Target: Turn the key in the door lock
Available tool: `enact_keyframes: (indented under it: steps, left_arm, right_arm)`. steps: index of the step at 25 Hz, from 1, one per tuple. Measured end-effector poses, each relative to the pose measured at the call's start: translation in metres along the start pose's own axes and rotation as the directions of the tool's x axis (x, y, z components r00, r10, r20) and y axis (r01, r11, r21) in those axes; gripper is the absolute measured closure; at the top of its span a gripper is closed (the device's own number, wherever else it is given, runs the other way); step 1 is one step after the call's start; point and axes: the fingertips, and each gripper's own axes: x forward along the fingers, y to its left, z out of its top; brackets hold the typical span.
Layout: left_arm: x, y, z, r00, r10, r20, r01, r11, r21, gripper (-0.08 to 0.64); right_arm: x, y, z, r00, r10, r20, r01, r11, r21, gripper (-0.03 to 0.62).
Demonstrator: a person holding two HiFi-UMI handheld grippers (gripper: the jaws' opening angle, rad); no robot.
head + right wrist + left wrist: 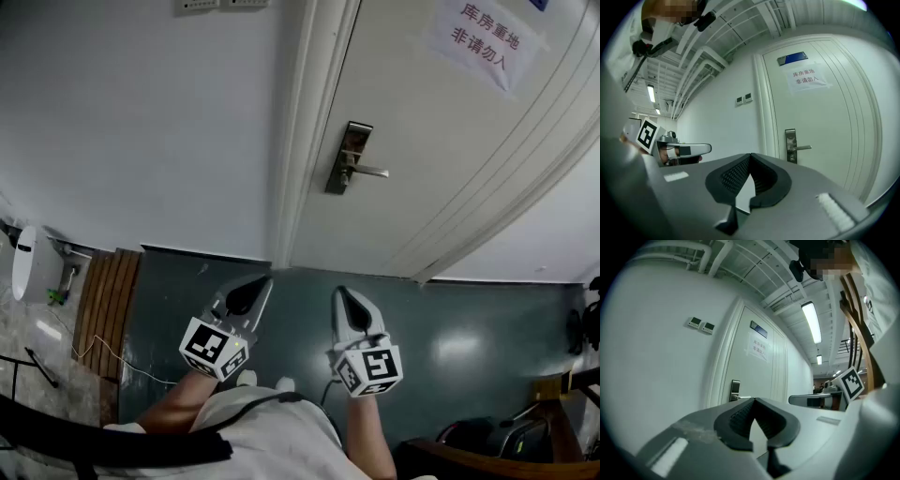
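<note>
The white door (pixel 441 141) is closed, with a metal lock plate (pixel 348 157) and a lever handle (pixel 369 172) near its left edge. I cannot make out a key in the lock from here. My left gripper (pixel 251 291) and right gripper (pixel 349 302) are held side by side below the door, well short of the lock, both pointing level at it. Both are shut with nothing between the jaws. In the left gripper view the lock plate (pixel 735 389) shows just above the closed jaw tips (pixel 753 400). In the right gripper view the plate (pixel 790 145) stands right of the tips (pixel 750 155).
A paper notice (pixel 487 37) is stuck high on the door, under a blue sign (pixel 792 58). The white door frame (pixel 305 141) meets a plain wall with two wall switches (pixel 701 325). Wooden boards (pixel 105 305) lie at the left, a chair (pixel 553 412) at the lower right.
</note>
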Motion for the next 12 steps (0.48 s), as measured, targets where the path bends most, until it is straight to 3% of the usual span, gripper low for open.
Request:
enact_keyframes:
  steps: [12]
  left_arm:
    - [0.010, 0.000, -0.005, 1.000, 0.007, -0.018, -0.007, 1.000, 0.011, 0.557]
  right_arm:
    - [0.002, -0.011, -0.005, 1.000, 0.024, 0.004, -0.024, 0.999, 0.035, 0.583]
